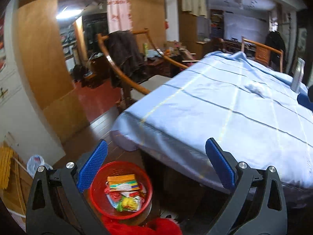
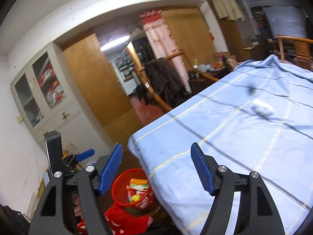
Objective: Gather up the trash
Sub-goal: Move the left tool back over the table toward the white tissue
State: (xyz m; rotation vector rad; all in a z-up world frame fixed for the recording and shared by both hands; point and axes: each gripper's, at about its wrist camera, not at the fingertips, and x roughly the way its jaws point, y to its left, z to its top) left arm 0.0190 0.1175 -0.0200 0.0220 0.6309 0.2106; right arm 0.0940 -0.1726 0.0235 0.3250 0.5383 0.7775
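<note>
A red mesh basket (image 1: 99, 205) stands on the floor by the corner of the bed, holding several colourful wrappers and an orange box (image 1: 122, 178). My left gripper (image 1: 156, 141) is open above it, with nothing between its blue pads. The right wrist view shows the same basket (image 2: 119, 186) low down, between the fingers of my right gripper (image 2: 156, 145), which is open and empty. A crumpled whitish scrap (image 1: 254, 89) lies on the blue sheet farther up the bed; the scrap (image 2: 262, 107) is blurred in both views.
The bed with its blue striped sheet (image 1: 215, 107) fills the right side. A red fluffy thing (image 1: 140, 227) lies on the floor before the basket. A plastic bag (image 1: 36, 162) sits by the left wall. A dark coat hangs on the curved wooden rail (image 1: 125, 52).
</note>
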